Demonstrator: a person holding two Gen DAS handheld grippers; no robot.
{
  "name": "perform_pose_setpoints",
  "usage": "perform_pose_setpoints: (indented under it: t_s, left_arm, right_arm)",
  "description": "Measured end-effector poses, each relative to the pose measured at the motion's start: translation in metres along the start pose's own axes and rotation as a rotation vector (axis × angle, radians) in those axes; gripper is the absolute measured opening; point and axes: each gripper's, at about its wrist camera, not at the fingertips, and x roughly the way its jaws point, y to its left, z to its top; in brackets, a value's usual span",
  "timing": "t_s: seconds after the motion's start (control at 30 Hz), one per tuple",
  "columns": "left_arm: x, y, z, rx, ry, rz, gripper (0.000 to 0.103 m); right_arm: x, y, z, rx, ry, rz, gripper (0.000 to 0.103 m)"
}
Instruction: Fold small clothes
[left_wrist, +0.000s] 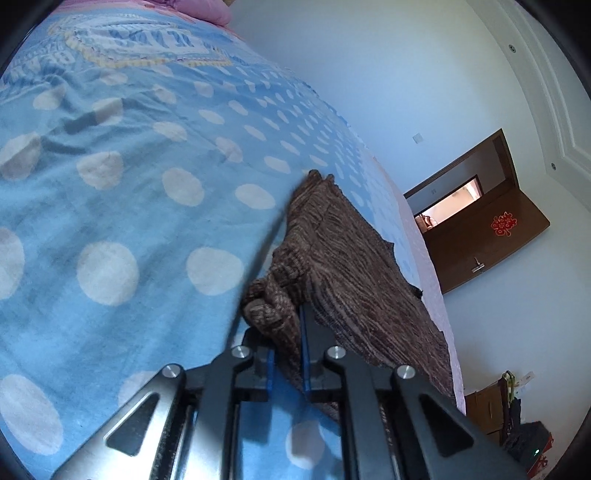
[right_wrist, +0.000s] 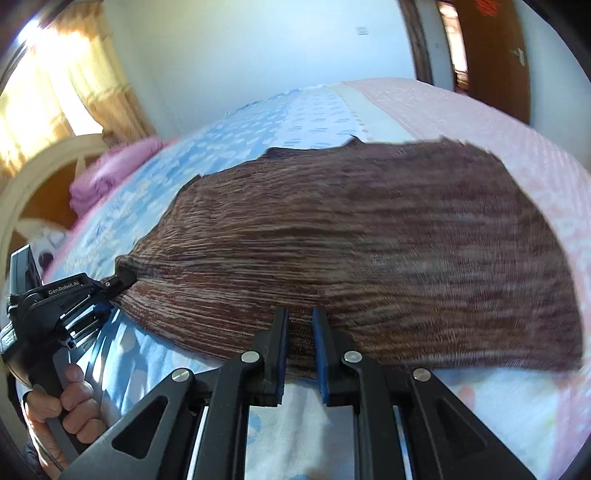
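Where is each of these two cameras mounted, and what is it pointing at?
Left wrist: sits on the left gripper, looks down along its fingers at the brown knit garment on the dotted blue bedspread.
Right wrist: sits on the right gripper, faces the garment; the person's left hand shows.
Shared: garment, bedspread, door.

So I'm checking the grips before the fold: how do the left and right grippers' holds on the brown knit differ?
The left gripper pinches a bunched corner of the brown knit garment; the right gripper clamps a flat stretch of its near edge. Both are shut on the knit.
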Motion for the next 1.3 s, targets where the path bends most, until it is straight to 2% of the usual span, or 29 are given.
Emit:
perform_pose_setpoints:
  t_s: [0.07, 0.13, 0.17, 0.2, 0.3, 0.43, 0.5, 0.53, 0.67, 0.77, 0.87, 0.97, 1.03, 1.07, 1.1, 1.13, 1.2, 1.3]
  left_arm:
    - [-0.007, -0.003, -0.004, 0.029, -0.017, -0.009, 0.009]
    - [-0.016, -0.011, -0.01, 0.085, -0.052, -0.017, 0.009]
    - [-0.02, -0.014, -0.012, 0.107, -0.069, -0.021, 0.009]
    - [-0.022, -0.016, -0.013, 0.123, -0.084, -0.02, 0.009]
    - [-0.019, -0.019, -0.014, 0.143, -0.091, -0.014, 0.009]
    - [-0.007, -0.004, -0.008, 0.054, -0.048, -0.029, 0.009]
    - [-0.004, 0.004, -0.006, 0.008, -0.034, -0.051, 0.009]
    - [-0.005, 0.006, -0.006, 0.0, -0.039, -0.055, 0.012]
    - [-0.003, 0.006, -0.005, -0.012, -0.035, -0.049, 0.014]
    - [0.0, 0.01, 0.0, -0.05, -0.022, -0.062, 0.016]
    - [0.003, 0.01, 0.002, -0.058, -0.025, -0.065, 0.018]
    - [0.004, 0.008, 0.002, -0.047, -0.035, -0.057, 0.018]
    - [0.005, 0.008, 0.002, -0.048, -0.038, -0.053, 0.016]
    - [0.006, 0.008, 0.002, -0.046, -0.036, -0.05, 0.016]
    - [0.006, 0.009, 0.002, -0.048, -0.033, -0.056, 0.016]
    - [0.006, 0.009, 0.002, -0.049, -0.032, -0.062, 0.013]
    - [0.002, 0.009, 0.0, -0.041, -0.035, -0.072, 0.011]
    - [-0.001, 0.006, 0.0, -0.016, -0.047, -0.078, 0.009]
  right_arm:
    - [-0.003, 0.011, 0.018, -0.025, -0.009, 0.042, 0.014]
    - [-0.002, 0.025, 0.043, -0.044, -0.017, 0.083, 0.032]
    - [0.002, 0.032, 0.054, -0.053, -0.017, 0.101, 0.053]
    - [0.008, 0.041, 0.069, -0.068, -0.01, 0.127, 0.06]
    - [0.033, 0.07, 0.096, -0.124, 0.034, 0.169, 0.06]
    - [0.089, 0.115, 0.114, -0.238, 0.133, 0.151, 0.06]
    - [0.114, 0.132, 0.117, -0.294, 0.169, 0.116, 0.06]
    - [0.128, 0.141, 0.118, -0.315, 0.179, 0.097, 0.06]
    - [0.168, 0.158, 0.119, -0.342, 0.241, 0.086, 0.06]
    - [0.183, 0.174, 0.117, -0.429, 0.219, 0.024, 0.06]
    - [0.196, 0.188, 0.115, -0.517, 0.241, -0.032, 0.06]
    - [0.202, 0.196, 0.111, -0.588, 0.247, -0.073, 0.059]
    - [0.202, 0.197, 0.111, -0.591, 0.257, -0.061, 0.048]
    - [0.202, 0.197, 0.112, -0.583, 0.257, -0.065, 0.039]
    - [0.201, 0.196, 0.114, -0.574, 0.255, -0.075, 0.023]
    - [0.199, 0.192, 0.116, -0.558, 0.256, -0.075, 0.017]
    - [0.192, 0.176, 0.126, -0.455, 0.263, -0.009, 0.013]
    - [0.176, 0.152, 0.137, -0.305, 0.244, 0.093, 0.012]
